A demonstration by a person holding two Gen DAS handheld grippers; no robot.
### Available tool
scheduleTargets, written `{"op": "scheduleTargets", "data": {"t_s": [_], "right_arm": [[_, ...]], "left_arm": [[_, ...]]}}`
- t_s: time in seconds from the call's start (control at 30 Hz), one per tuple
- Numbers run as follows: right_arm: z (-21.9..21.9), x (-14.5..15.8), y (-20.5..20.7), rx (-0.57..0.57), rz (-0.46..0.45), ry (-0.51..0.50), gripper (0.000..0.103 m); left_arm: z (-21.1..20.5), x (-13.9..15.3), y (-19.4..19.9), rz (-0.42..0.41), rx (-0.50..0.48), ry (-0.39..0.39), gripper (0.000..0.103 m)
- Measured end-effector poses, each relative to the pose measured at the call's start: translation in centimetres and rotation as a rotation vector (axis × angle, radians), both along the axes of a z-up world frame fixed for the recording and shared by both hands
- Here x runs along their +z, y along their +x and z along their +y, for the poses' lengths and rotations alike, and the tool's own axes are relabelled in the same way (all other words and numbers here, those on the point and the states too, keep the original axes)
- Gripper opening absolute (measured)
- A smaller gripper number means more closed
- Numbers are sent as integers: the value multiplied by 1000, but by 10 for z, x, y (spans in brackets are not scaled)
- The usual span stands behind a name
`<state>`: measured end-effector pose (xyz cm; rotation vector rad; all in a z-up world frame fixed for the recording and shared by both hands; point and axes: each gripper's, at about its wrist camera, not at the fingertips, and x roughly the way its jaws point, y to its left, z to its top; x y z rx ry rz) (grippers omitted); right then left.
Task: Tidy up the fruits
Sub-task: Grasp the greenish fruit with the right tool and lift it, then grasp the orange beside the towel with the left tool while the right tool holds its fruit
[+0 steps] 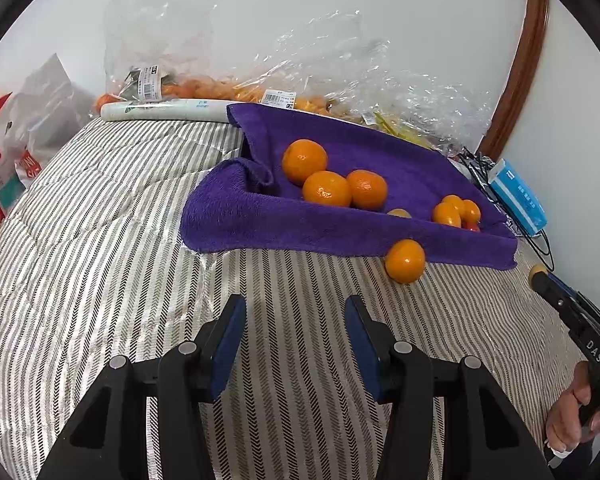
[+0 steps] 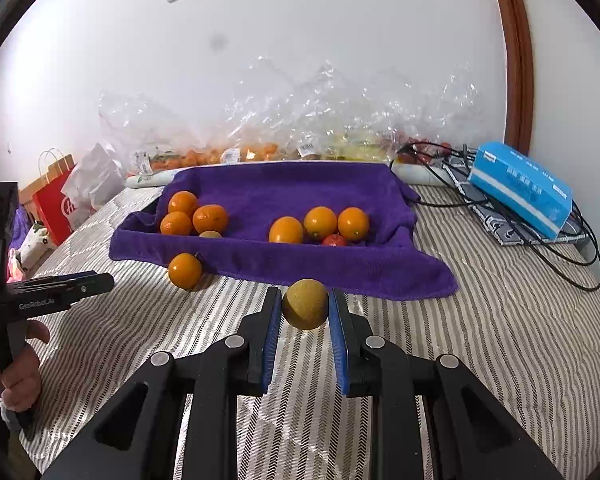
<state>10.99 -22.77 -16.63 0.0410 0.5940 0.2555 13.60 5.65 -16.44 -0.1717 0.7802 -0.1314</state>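
A: On the striped bed [image 2: 480, 320], front of the purple towel [image 2: 300, 188]: right gripper [image 2: 305, 304] is clamped on a yellow-green fruit [image 2: 305, 304], pads on its left and right sides, about mid-height. Looks lifted off the cover, can't be sure.

B: Left one?

A: Left gripper [image 1: 295, 312] gaping wide, nothing in it, hovering over the bed short of the towel edge. A loose orange [image 1: 405, 261] sits on the bed just beside the towel's front hem, ahead and right of it.

B: Where's the rest?

A: On the towel. Three oranges [image 2: 194, 216] bunched on the left, three more [image 2: 320, 224] on the right with a small red fruit [image 2: 334, 240] touching them in front. One more yellow-green fruit [image 2: 210, 234] half hidden behind the front fold. Bags of fruit [image 2: 220, 152] at the wall.

B: Handling?

A: My read: light, round, firm skin, will roll on the quilt. Skin bruises if squeezed hard. Grip across the widest part, gentle close. For the loose orange, come in from above so it doesn't get nudged under the towel hem.

B: Sort target?

A: Likely the held fruit joins the half-hidden one. Judgement only.
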Motion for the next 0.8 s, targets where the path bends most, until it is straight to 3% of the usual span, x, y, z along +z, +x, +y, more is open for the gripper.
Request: {"op": "scheduleTargets", "data": {"t_s": [0.47, 0.8], "right_arm": [[-8, 0, -1, 11, 5, 37, 24], [-42, -5, -2, -34, 45, 84, 24]], "left_arm": [[0, 2, -2, -10, 15, 8, 50], [-56, 4, 12, -34, -126, 102, 52]]}}
